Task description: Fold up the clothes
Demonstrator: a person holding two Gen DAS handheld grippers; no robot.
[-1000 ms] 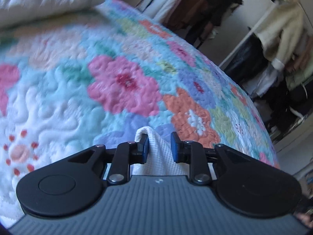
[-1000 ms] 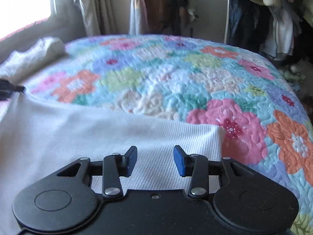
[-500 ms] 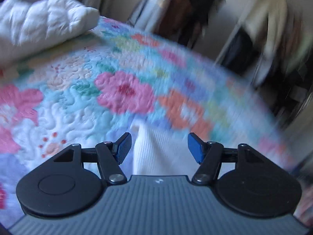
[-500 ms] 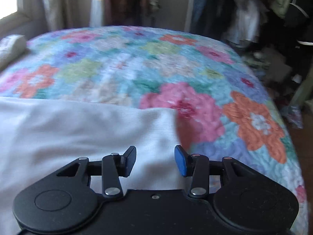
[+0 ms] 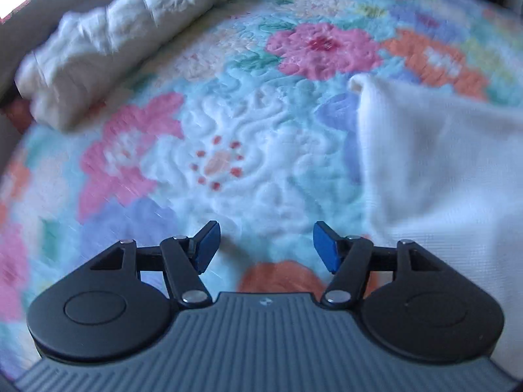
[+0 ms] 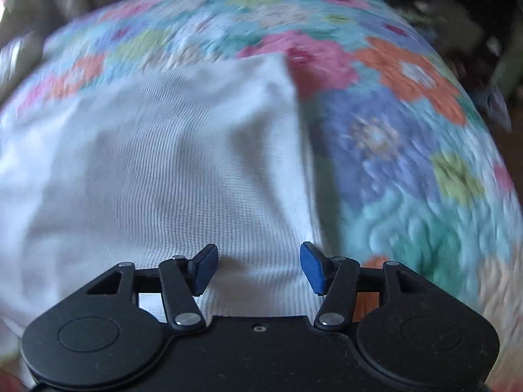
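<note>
Two grippers are in view, both spread and holding nothing. The left gripper point(image 5: 264, 245) hangs over bare floral quilt point(image 5: 228, 163), its blue pads wide apart, with the white garment point(image 5: 441, 170) lying just to its right. The right gripper point(image 6: 258, 268) sits directly above that garment point(image 6: 163, 163), near its right-hand edge, jaws equally wide. The garment rests flat on the quilt point(image 6: 408, 163) with one corner slightly raised toward the far side of the bed.

Risks, as judged: both views are motion-blurred, so a grasp attempted at this speed could miss the hem or pinch the quilt along with the fabric. The garment is thin knit and looks already doubled; gripping a single layer would pull the fold apart. Its raised corner may flop over and skew the next crease.

Surroundings: a rolled white duvet point(image 5: 114, 39) lies along the far left edge of the bed, well apart from the garment. Nothing obstructs either gripper.
</note>
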